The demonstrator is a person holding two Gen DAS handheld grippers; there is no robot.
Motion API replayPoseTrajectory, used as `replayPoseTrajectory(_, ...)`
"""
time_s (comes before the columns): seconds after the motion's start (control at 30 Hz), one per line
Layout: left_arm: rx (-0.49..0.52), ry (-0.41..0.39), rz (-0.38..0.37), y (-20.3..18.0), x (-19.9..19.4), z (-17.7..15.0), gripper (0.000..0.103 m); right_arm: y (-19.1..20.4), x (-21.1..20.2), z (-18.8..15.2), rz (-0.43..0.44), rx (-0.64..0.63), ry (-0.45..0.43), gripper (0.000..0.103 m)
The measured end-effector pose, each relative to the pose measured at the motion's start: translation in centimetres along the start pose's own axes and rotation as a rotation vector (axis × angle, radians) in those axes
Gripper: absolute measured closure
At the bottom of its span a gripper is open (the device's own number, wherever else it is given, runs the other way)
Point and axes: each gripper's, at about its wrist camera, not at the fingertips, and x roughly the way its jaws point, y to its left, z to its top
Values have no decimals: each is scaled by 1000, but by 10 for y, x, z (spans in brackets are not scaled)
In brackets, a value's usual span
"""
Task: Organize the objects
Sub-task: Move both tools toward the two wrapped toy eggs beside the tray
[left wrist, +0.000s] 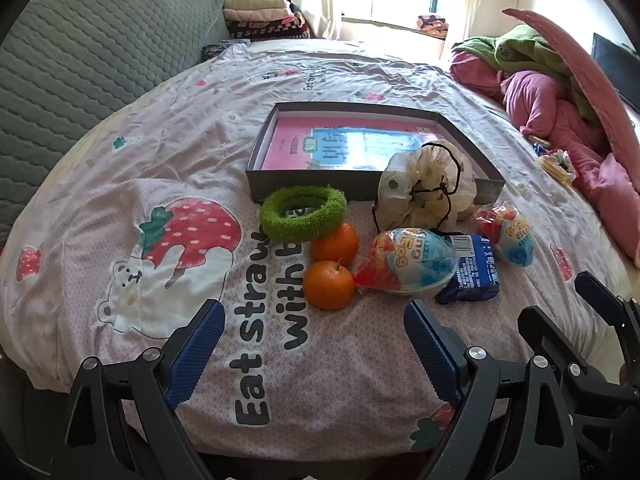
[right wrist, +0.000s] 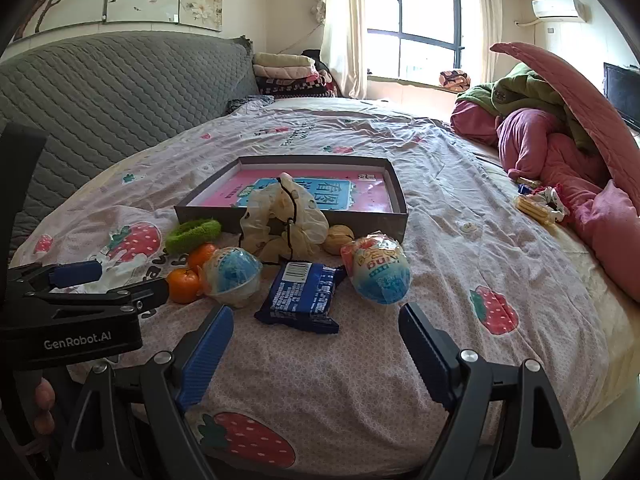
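On the strawberry-print bedsheet stands a shallow grey box (left wrist: 312, 189) (right wrist: 368, 224) with a pink book inside. In front of it lie a green fuzzy ring (left wrist: 303, 213) (right wrist: 193, 234), two oranges (left wrist: 328, 285) (right wrist: 183, 285), a cream drawstring pouch (left wrist: 426, 186) (right wrist: 284, 220), two wrapped toy eggs (left wrist: 408, 264) (right wrist: 378, 276) and a blue snack packet (left wrist: 472, 270) (right wrist: 302, 296). My left gripper (left wrist: 314, 314) (right wrist: 132, 278) hovers open just short of the nearer orange. My right gripper (right wrist: 316, 314) (left wrist: 556, 300) is open too, just short of the blue packet. Neither holds anything.
A heap of pink and green bedding (left wrist: 552, 92) (right wrist: 552, 128) fills the right side, with small snack items (right wrist: 538, 204) beside it. A grey quilted headboard (left wrist: 80, 60) runs along the left. A small tan round thing (right wrist: 338, 239) sits by the box's front wall.
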Motion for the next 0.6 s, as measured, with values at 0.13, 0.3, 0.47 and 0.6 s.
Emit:
replayPoseTrajectory(0.13, 3, -5, 2, -1, -1, 0, 11, 0, 0, 0, -1, -4, -1, 19)
replayPoseTrajectory(0.3, 6, 1, 4, -2, 1, 1, 11, -1, 0, 1, -3, -9, -9, 19)
replayPoseTrajectory(0.47, 14, 6, 2, -3, 3, 0, 11, -1, 0, 1, -4, -7, -9, 19)
replayPoseTrajectory(0.6, 16, 3, 1, -3, 3, 1, 11, -2, -1, 2, -7, -3, -11, 19)
